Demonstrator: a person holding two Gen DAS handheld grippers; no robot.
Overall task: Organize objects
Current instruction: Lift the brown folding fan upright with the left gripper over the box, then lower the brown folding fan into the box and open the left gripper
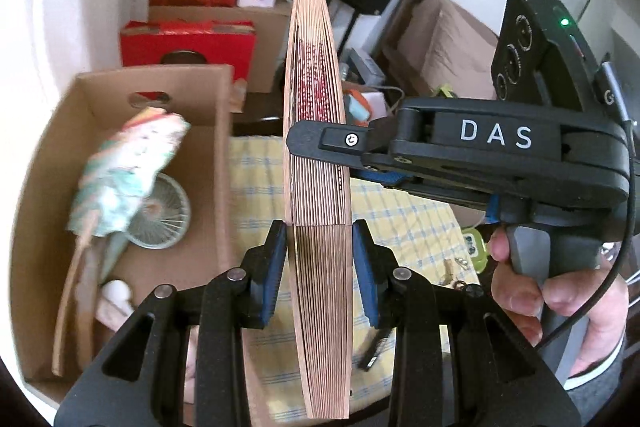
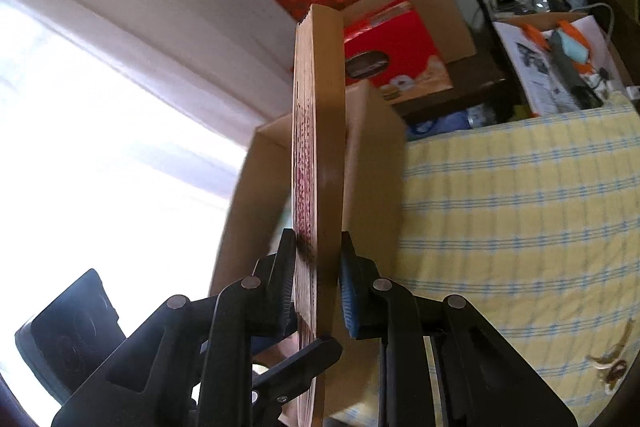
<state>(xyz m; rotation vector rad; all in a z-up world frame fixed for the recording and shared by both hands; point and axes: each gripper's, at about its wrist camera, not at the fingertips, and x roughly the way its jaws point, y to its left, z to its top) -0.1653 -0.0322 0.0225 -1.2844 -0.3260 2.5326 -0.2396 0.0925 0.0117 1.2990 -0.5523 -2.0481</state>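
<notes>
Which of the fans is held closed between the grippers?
The wooden folding fan, folded shut and clamped by both grippers; the painted fan and small round electric fan lie in the cardboard box.

Tan folding fan (image 1: 318, 187) with red dots; yellow cloth (image 2: 520, 211) checked blue.
</notes>
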